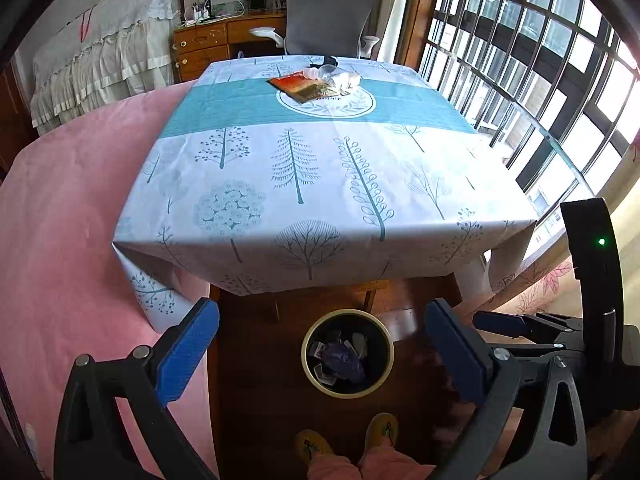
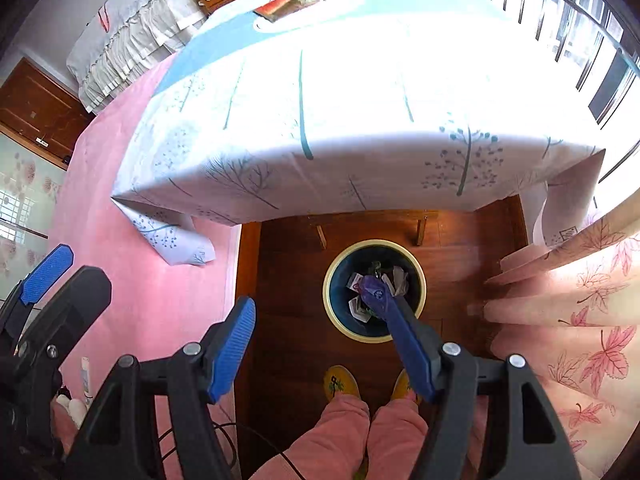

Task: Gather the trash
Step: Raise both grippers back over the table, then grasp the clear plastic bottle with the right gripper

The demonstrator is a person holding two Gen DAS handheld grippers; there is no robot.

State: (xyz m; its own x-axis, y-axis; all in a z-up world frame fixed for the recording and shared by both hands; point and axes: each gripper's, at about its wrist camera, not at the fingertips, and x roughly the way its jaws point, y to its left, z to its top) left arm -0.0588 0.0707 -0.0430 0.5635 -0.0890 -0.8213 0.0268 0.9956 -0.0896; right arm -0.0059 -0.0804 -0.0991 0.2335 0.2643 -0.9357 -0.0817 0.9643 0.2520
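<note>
Spread right gripper (image 2: 316,340) above trash-filled bin (image 2: 416,276).

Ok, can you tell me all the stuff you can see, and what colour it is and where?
Table: one, white cloth with teal trees and a blue band, middle.
Red packet: one, far end of table.
Clear plastic bottle: one, lying beside the packet.
Bin: one, dark with cream rim, on the wooden floor, wrappers inside.
Office chair: one, grey, behind the table.
Pink bedspread: one, left.
Slippers: two, yellow, bottom.
Left tongs: blue pads, open.
Right tongs: blue pads, open, above the bin.
</note>
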